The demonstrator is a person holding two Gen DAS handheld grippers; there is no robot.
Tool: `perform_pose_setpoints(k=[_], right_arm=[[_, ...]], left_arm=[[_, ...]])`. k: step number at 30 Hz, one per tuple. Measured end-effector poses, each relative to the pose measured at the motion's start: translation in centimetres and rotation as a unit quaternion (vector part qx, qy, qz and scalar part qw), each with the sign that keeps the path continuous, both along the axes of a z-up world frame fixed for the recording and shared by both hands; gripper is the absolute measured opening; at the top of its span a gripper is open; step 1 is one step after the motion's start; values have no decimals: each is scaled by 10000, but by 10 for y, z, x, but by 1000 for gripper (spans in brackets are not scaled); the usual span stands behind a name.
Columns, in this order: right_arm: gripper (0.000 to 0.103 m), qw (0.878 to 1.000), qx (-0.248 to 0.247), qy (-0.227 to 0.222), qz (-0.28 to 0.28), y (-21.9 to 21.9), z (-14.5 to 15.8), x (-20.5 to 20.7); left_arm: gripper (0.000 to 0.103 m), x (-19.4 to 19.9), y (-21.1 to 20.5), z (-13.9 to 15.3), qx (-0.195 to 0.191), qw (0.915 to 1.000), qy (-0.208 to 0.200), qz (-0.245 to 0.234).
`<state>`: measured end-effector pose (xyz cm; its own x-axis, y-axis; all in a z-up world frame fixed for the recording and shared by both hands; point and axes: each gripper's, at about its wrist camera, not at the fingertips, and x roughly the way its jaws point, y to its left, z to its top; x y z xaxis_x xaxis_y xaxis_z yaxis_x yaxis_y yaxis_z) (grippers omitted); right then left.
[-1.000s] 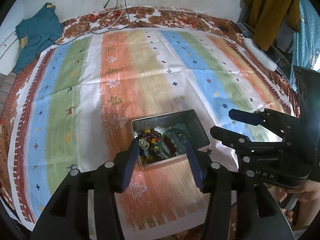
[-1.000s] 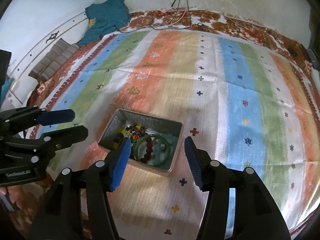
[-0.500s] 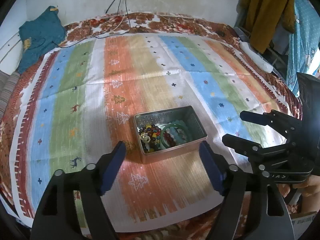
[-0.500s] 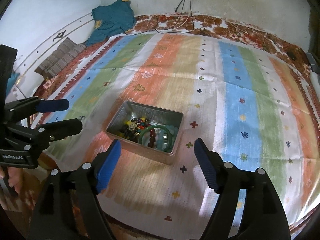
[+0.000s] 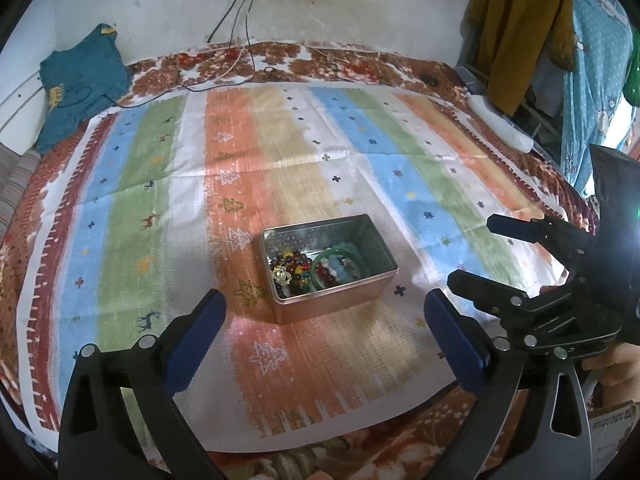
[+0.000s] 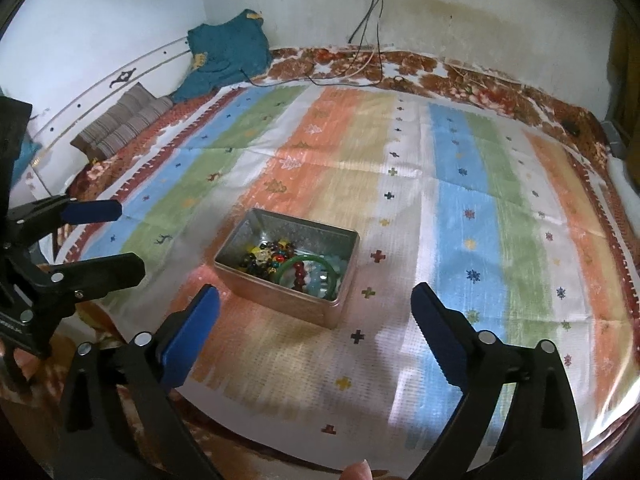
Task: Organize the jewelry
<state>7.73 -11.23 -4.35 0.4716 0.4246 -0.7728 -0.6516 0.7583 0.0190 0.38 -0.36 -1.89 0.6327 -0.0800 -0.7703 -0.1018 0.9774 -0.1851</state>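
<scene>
A metal tin (image 5: pixel 362 280) sits near the front edge of the striped cloth (image 5: pixel 280 152) that covers the bed, and all the jewelry lies inside it — a heap of multicoloured beads (image 5: pixel 290 270) on its left side, a green bangle (image 5: pixel 322 266) and pale blue bead bracelets (image 5: pixel 344 270) beside them on the right. The left gripper (image 5: pixel 324 322) hovers short of the tin, jaws spread wide and holding nothing. The right gripper (image 6: pixel 316 326) hangs on the tin's near side too, its blue-padded fingers (image 6: pixel 188 332) just as far apart and bare. A teal garment (image 6: pixel 228 50) lies at the far corner, below cables (image 6: pixel 368 12) running down the wall.
</scene>
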Motion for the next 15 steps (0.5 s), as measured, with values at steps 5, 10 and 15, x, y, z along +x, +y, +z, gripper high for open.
perform_pose_setpoints(k=[5, 10, 15], right_arm=[[98, 10000, 0, -35, 20, 0, 1, -2], [98, 10000, 13, -52, 20, -1, 2, -4], [98, 10000, 12, -60, 33, -2, 2, -5]], left_arm=[[97, -2, 0, 1, 83, 9999, -10, 58], [97, -2, 0, 0, 181, 9997, 7, 148], [97, -4, -4, 1, 292, 9995, -16, 132]])
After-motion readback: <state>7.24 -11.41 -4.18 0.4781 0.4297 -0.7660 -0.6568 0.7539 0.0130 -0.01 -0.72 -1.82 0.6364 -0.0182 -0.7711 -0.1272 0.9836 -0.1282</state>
